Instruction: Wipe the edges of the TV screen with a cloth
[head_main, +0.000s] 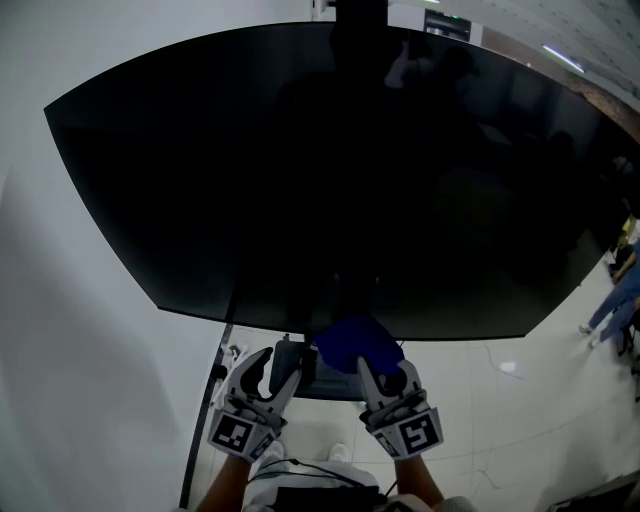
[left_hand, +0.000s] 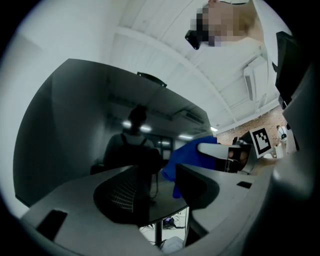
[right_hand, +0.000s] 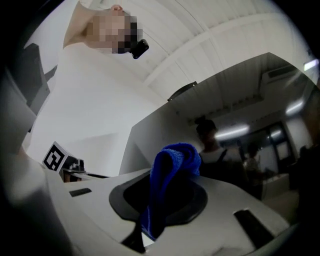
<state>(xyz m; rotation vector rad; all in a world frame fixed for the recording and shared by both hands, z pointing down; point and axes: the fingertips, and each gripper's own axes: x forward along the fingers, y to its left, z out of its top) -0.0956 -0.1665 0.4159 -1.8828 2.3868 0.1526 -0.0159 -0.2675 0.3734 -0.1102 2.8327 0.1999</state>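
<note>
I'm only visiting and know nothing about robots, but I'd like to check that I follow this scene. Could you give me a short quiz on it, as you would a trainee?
1. True or false: the blue cloth is held by the left gripper.
2. Which edge of the TV screen is the cloth nearest? A: top. B: bottom. C: left side.
3. Fill in the missing word: the left gripper's jaws stand ____, with nothing between them.

Key
1. False. The right gripper is shut on the cloth.
2. B
3. apart
</note>
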